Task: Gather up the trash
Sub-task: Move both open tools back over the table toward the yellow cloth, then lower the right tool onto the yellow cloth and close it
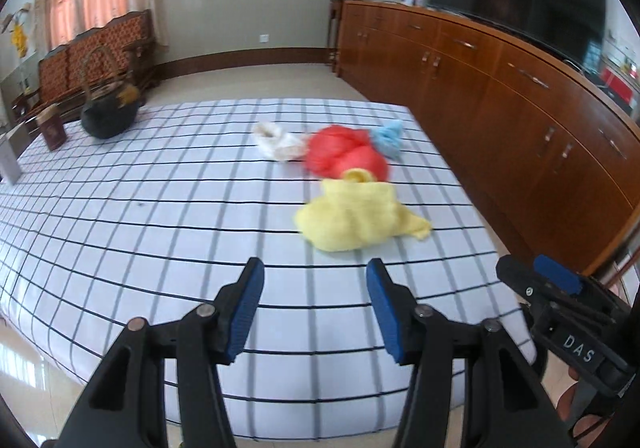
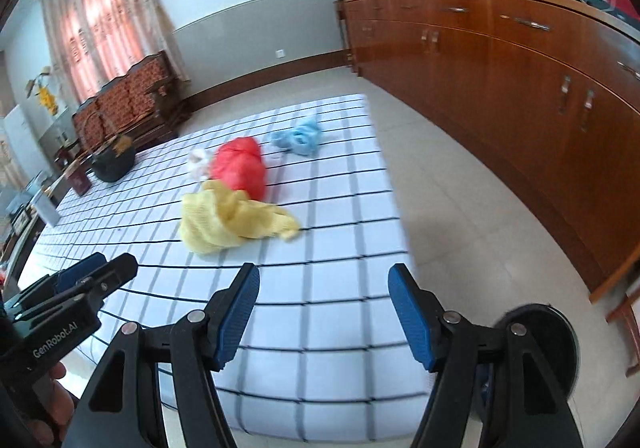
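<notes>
Trash, four crumpled wads led by the near yellow wad (image 1: 356,217), lies on the checked tablecloth (image 1: 160,207); left gripper (image 1: 316,308) and right gripper (image 2: 324,312) hover short, fingers apart, so approach is judged next.

Ahead of the left gripper's fingers (image 1: 252,288), four crumpled cloths lie clustered on the surface (image 1: 160,207): the nearest cloth (image 1: 356,215) just beyond the fingers, a second cloth (image 1: 344,153) behind it, touching, a third (image 1: 278,141) to its left, a fourth (image 1: 388,137) to its right. A kettle (image 1: 108,115) stands far left. The cabinet (image 1: 500,95) runs along the right.
</notes>
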The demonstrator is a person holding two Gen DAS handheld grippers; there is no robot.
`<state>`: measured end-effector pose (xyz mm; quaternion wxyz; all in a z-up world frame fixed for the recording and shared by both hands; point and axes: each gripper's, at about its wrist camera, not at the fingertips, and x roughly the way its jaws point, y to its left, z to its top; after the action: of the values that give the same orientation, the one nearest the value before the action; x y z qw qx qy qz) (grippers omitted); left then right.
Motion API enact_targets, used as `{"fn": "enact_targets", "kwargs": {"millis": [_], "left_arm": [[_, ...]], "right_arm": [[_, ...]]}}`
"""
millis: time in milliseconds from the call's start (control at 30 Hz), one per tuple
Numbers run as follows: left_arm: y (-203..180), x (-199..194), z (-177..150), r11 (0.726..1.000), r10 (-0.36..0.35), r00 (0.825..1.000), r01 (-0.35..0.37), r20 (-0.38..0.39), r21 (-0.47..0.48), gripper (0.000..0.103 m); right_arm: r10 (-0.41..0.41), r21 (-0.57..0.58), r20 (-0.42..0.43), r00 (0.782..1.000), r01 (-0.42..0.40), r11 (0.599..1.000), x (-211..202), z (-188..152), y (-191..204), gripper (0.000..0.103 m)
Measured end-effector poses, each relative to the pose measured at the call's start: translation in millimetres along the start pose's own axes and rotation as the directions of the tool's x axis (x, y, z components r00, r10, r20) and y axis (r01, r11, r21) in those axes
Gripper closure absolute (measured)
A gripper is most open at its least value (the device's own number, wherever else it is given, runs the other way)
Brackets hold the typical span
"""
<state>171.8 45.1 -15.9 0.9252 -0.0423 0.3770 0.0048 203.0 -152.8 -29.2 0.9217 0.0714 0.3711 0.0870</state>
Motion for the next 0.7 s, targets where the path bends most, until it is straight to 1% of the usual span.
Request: {"fn": "enact_targets", "kwargs": {"millis": [133, 367, 567, 700], "left_arm": [[21, 7, 3, 0.999, 0.016, 1.000, -0.017, -0.006, -0.038, 0.048], [46, 22, 9, 0.997, 0.044, 0.999, -0.044, -0.010, -0.070, 0.048], [60, 32, 15, 0.995, 0.053, 0.999, -0.054, -0.008, -0.088, 0.048], [64, 39, 17, 0.994, 0.049, 0.999, -0.050, -0.016, -0.094, 0.048]], "right_arm": [[0.040, -0.033, -0.014, 0.999, -0.041, 0.999, 18, 6, 25, 0.034], [0.108, -0.072, -0.039, 0.993, -0.111, 0.991, 51, 22, 60, 0.034], [0.131, -0.083, -0.062, 0.989, -0.136, 0.987, 84, 35, 83, 0.034], [0.113, -0.099, -0.083, 0.990, -0.121, 0.988, 100, 34, 88, 0.034]]}}
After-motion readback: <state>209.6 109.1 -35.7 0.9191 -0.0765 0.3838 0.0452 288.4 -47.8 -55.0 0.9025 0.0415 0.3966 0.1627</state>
